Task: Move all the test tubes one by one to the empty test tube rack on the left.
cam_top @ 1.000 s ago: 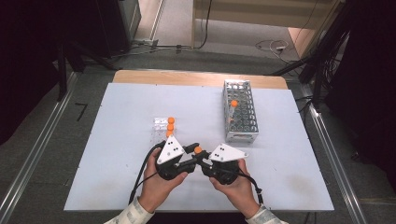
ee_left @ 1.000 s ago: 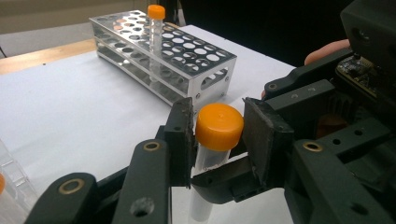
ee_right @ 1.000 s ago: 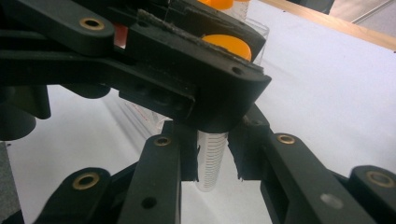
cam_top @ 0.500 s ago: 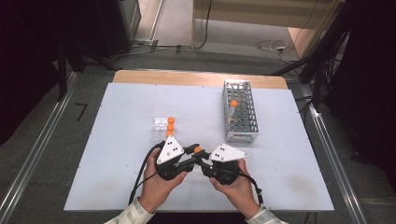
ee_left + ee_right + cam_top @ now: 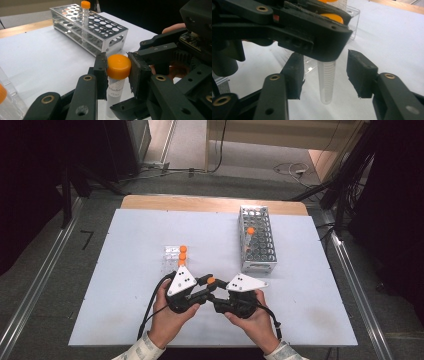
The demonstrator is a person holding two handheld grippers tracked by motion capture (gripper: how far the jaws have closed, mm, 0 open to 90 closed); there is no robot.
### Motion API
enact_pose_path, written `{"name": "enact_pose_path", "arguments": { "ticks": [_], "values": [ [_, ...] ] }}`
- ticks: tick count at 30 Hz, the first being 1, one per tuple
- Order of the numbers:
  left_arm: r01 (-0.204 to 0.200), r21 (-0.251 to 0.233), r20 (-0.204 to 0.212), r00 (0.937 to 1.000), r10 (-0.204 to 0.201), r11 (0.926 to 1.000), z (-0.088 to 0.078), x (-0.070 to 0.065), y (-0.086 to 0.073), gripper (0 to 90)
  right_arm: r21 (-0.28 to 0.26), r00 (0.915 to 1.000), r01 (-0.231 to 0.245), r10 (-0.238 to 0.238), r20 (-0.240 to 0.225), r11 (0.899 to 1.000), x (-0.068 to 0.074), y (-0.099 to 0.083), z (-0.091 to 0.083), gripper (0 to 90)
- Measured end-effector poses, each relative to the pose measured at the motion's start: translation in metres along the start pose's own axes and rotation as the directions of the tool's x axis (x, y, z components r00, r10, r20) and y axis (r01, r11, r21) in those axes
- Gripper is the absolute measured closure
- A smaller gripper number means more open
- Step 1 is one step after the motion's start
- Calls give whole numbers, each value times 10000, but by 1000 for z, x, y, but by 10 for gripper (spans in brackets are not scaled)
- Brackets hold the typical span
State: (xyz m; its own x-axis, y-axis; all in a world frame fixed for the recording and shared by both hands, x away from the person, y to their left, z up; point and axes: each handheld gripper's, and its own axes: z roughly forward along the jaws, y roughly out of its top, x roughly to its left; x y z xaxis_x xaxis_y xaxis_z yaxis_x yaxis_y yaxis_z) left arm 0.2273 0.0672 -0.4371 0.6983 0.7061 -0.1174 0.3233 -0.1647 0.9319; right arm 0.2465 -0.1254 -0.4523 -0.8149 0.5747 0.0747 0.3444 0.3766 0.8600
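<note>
Left tongs (image 5: 117, 72) clamped on orange cap of clear plastic tube (image 5: 115, 93); right tongs (image 5: 325, 75) open wide around tube's lower part, above white table (image 5: 130, 250).

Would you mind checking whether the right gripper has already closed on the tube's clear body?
No: in the right gripper view, the right gripper stands open, a gap either side of the tube hanging between its jaws.

table (image 5: 125, 270) – spans mid-frame in the high view | rack (image 5: 258, 254) – on it, right of centre, one capped tube (image 5: 249, 234) standing in it | clear holder (image 5: 172, 257) – left of centre, above the left gripper (image 5: 202, 281) | right gripper (image 5: 218, 296) – lower centre, beside the left; held tube (image 5: 116, 75) between them
</note>
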Motion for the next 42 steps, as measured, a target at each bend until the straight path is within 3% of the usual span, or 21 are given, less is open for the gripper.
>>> {"name": "enact_pose_path", "arguments": {
  "ticks": [5,12,42],
  "values": [
    [61,-36,25,10000,-61,10000,0,0,0,705,70,9999,-102,101,36,9999,-2,-1,0,360],
    [119,-132,53,9999,-119,9998,-3,1,2,705,22,9998,-219,219,32,9998,-5,-2,-3,332],
    [407,-264,-235,9989,-413,9988,-17,11,8,705,16,9994,-227,226,280,9997,-11,-9,-11,320]
  ]
}}
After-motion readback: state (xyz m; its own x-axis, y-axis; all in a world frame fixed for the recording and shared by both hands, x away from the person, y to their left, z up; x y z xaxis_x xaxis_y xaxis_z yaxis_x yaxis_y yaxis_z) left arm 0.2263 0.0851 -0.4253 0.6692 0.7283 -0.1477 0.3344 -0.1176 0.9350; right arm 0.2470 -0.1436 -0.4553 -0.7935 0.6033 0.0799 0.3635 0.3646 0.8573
